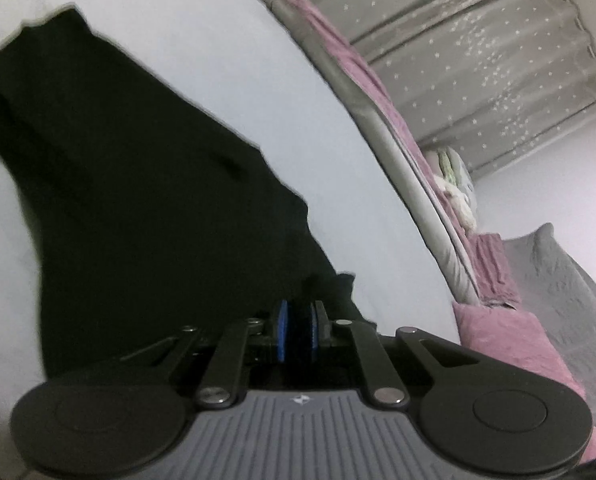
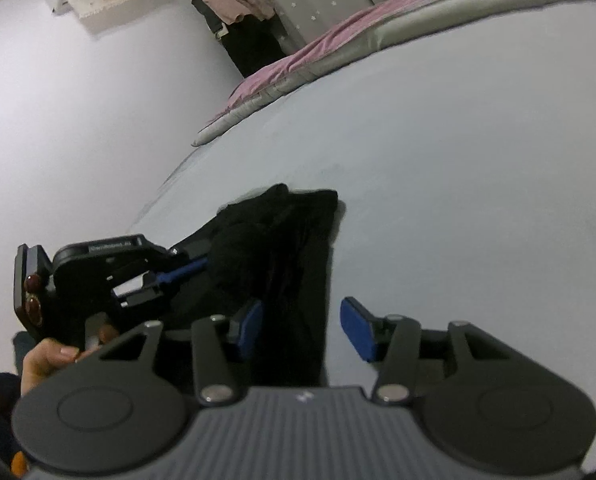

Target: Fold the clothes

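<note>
One black garment [image 1: 146, 208] on pale sheet [image 2: 458, 140], left gripper [image 1: 297, 330] pinching it, right gripper [image 2: 302, 328] spread, empty.

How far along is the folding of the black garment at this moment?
Partly done, it seems: the black garment lies on the pale sheet as a narrowed, layered strip. In hand: the left gripper is shut on a garment edge, seen also from the right wrist. The right gripper is open over the strip, holding nothing. Left: laying the held edge down and finishing the fold.
</note>
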Motion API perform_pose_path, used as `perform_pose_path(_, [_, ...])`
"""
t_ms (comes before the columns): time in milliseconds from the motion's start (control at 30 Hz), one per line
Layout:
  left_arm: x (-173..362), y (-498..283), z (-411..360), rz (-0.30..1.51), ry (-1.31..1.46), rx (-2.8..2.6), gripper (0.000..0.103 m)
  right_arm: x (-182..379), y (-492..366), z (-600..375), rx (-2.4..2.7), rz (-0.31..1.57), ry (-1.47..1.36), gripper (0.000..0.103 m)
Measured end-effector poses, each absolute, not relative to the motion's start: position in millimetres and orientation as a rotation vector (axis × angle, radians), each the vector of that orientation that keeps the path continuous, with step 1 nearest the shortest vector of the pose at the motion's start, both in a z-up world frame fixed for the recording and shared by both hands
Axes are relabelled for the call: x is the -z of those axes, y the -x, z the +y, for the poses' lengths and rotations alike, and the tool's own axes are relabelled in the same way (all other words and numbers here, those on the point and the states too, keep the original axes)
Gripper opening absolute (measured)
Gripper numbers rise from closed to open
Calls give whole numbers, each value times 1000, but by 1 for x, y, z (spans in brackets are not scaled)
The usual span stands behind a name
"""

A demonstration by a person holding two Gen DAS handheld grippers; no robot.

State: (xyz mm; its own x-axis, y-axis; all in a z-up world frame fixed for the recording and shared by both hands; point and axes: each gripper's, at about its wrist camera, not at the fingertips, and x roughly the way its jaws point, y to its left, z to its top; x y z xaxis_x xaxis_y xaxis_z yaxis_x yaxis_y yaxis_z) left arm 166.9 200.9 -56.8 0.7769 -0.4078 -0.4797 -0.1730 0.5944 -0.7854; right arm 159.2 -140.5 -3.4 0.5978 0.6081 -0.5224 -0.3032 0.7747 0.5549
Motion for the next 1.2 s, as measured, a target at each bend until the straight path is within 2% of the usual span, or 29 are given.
perform_pose_path(133, [59,-167,191,710,959,157,8,-5,-166,-123,-556,760,-376,38])
perform_pose_path(233, [59,-168,190,712,948,170,11,-3,-177,-112,-545,764,-344,35])
perform_pose_path(667, [61,-189,178,727,897,253,12,8,-227,-65,-495,780,-205,38])
perform_pose_path(767, [62,-190,179,727,899,254,12,10,-224,-56,-490,769,-156,32])
perform_pose_path(833, [63,-190,178,725,893,255,12,9,-221,-51,-494,755,-125,19])
perform_pose_path(900, [63,-190,177,723,887,256,12,7,-217,-49,-491,741,-111,13])
perform_pose_path(1200, [62,-191,168,714,879,319,17,-7,-212,-79,-332,691,-40,9])
